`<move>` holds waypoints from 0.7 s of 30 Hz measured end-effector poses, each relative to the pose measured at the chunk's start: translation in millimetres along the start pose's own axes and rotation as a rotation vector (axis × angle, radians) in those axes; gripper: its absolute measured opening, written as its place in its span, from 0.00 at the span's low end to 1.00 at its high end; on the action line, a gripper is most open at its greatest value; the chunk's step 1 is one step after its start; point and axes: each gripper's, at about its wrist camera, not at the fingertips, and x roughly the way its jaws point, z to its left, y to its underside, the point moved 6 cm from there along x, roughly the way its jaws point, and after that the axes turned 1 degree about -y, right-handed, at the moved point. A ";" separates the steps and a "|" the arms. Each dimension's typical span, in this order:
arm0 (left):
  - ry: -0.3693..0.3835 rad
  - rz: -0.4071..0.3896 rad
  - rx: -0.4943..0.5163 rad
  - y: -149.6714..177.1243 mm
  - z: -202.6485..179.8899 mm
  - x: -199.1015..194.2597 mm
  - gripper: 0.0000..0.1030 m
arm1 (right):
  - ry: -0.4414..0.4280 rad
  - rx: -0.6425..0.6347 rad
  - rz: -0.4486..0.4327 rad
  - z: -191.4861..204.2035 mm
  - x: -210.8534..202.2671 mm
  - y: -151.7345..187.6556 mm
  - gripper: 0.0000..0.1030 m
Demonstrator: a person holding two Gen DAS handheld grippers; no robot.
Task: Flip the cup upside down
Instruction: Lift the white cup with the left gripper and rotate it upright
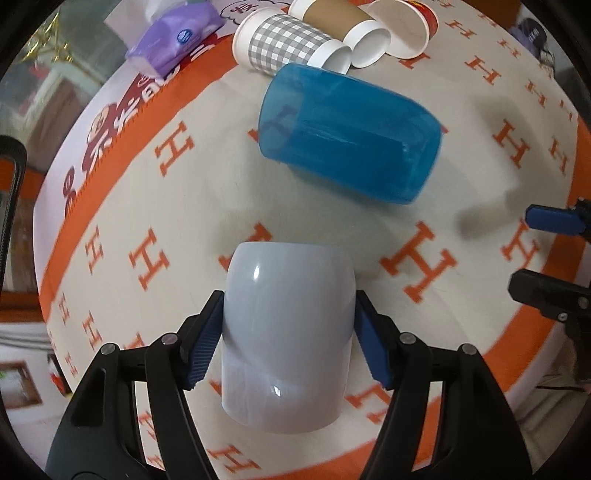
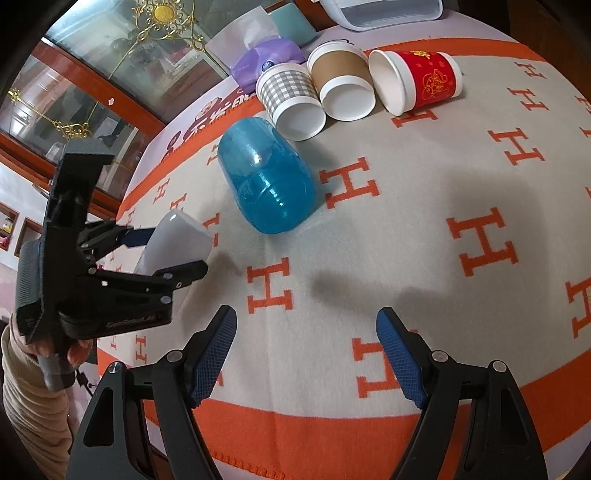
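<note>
My left gripper [image 1: 290,306] is shut on a pale grey cup [image 1: 288,339], its blue pads pressed on both sides. The cup is held above the blanket, its closed base pointing away from the camera. In the right wrist view the same grey cup [image 2: 177,243] sits tilted in the left gripper [image 2: 173,254] at the left. A translucent blue cup [image 1: 351,133] lies on its side on the blanket beyond it; it also shows in the right wrist view [image 2: 266,181]. My right gripper [image 2: 306,328] is open and empty, above the blanket near its front edge.
Three paper cups lie on their sides at the back: checked [image 2: 291,103], brown [image 2: 343,85], red [image 2: 417,79]. A purple tissue pack [image 2: 266,59] and a white container [image 2: 384,11] sit behind them. The orange-and-cream H-pattern blanket [image 2: 461,184] covers the table. A glass cabinet [image 2: 92,74] stands to the left.
</note>
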 end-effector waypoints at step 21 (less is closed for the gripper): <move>0.202 -0.019 -0.576 83.4 -76.0 -30.0 0.63 | 0.006 0.054 -0.011 -30.7 -36.1 59.5 0.78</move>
